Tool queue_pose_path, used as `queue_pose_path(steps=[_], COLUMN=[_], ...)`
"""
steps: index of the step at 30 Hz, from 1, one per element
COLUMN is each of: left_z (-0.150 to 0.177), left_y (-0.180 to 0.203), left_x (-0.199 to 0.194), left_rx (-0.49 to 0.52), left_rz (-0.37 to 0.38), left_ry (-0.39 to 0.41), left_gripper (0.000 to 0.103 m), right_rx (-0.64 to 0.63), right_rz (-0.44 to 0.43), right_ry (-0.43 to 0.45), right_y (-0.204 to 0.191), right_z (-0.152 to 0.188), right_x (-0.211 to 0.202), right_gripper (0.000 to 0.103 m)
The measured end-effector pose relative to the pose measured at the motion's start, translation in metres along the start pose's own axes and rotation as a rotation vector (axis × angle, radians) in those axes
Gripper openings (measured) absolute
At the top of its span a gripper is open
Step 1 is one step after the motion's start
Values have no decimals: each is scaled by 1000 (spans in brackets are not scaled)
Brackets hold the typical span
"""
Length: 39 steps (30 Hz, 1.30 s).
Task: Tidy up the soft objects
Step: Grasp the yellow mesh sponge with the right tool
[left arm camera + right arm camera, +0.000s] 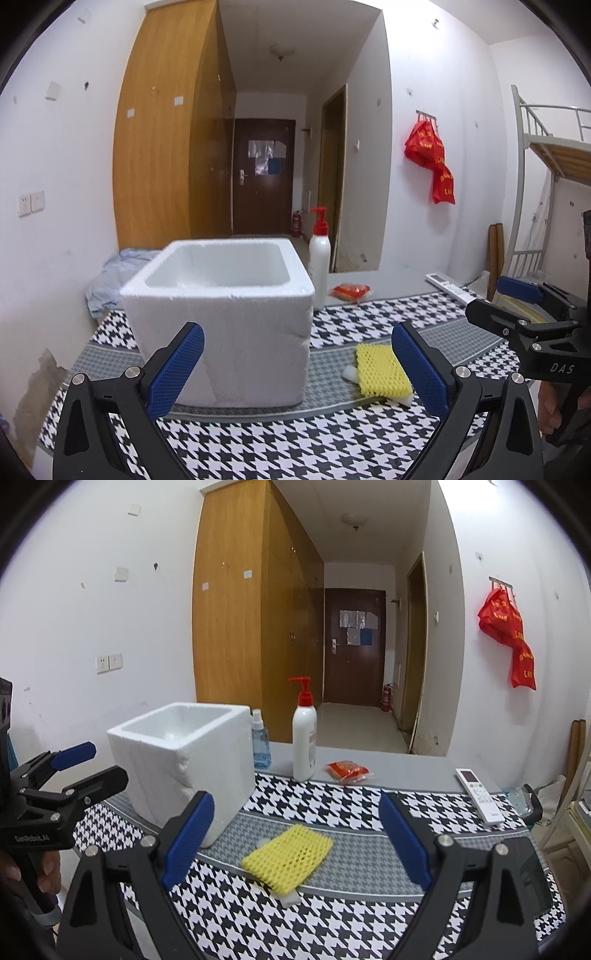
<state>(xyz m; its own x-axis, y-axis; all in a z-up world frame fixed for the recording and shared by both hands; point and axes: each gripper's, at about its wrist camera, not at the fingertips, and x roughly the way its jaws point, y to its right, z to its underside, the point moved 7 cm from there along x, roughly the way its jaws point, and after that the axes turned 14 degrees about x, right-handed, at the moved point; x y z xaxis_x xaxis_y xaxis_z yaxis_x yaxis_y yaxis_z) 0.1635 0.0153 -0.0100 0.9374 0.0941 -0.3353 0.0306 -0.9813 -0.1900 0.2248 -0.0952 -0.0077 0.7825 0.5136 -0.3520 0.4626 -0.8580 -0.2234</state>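
White walls and a wooden wardrobe (236,602) back a table laid with a houndstooth cloth (332,805); at far left a crumpled blue cloth (107,277) lies by the wall; next stands an open white foam box (225,314), upright on the houndstooth cloth, nothing visible inside it; the left gripper (295,369) hangs in front of the box with jaws released and nothing between them; just behind the box a blue spray bottle (260,746) stands, and beside it a white pump bottle (304,738) with a red head; a yellow foam net sleeve (290,856) lies flat on the grey band of the cloth, just right of the box, resting on small white foam pieces; the right gripper (295,845) hovers above it, jaws spread wide, gripping nothing; further right lie a red packet (347,770) and a white remote control (478,795); a red bag (508,635) hangs on the right wall.
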Motion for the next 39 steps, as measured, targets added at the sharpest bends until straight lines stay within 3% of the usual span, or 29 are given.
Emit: queue_pose_path(steps=[11,21,30,39], left_z=[20,38,52,59], left_y=[13,25,32,31], left_x=[12,35,50,60], left_rx=[12,6,14,15], left_rz=[52,128,140,137], left_ry=[-19,-93,-144,-180], left_gripper=[102,102,102,102], right_rx=[-29,-2,14,-17], right_rz=[3,2,10,20], right_ry=[-54,-136,-250,-303], right_y=[2,12,16,13], right_z=[23,44,71,83], right_x=[14,31,55,73], right_gripper=[93,93,93,93])
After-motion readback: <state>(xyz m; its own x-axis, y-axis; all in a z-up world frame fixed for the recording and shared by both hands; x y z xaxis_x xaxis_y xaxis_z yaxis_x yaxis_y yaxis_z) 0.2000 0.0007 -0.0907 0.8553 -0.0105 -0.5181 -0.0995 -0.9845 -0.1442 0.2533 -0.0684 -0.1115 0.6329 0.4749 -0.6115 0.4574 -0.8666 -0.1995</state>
